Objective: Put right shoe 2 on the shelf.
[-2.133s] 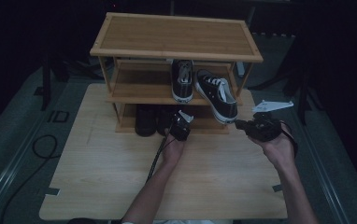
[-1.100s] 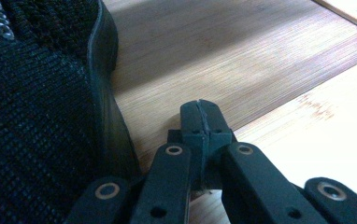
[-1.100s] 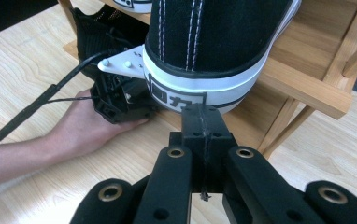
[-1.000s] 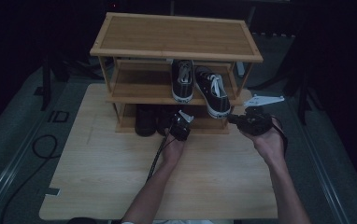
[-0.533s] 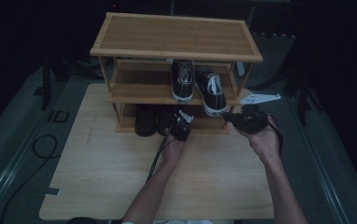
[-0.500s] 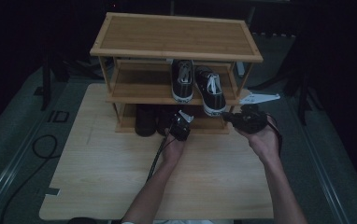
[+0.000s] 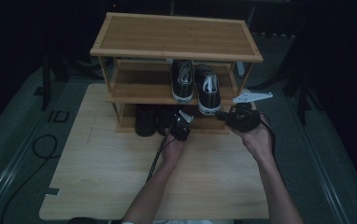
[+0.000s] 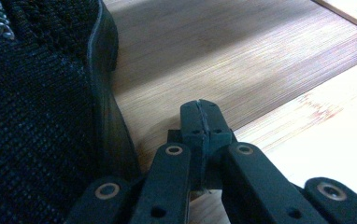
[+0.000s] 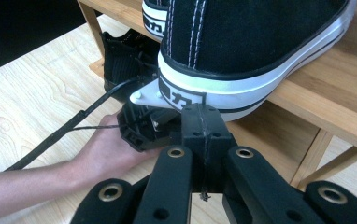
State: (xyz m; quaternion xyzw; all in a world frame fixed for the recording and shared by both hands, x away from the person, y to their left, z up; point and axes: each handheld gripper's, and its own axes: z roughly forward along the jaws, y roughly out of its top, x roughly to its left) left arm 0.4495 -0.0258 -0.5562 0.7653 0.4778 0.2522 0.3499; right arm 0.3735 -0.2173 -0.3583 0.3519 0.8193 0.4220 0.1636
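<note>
Shoe rack [image 7: 176, 35] sits at the table's [image 7: 97, 186] far edge. Sneaker pair [image 7: 195, 84] on middle shelf, right of centre; two dark shoes [image 7: 146, 120] on bottom shelf below, left of them.

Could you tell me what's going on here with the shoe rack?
A person works at a wooden rack with two grippers, both shut and empty. The right gripper presses against the heel of a black-and-white sneaker on the middle shelf. The left gripper rests on the bottom shelf beside a black shoe.
</note>
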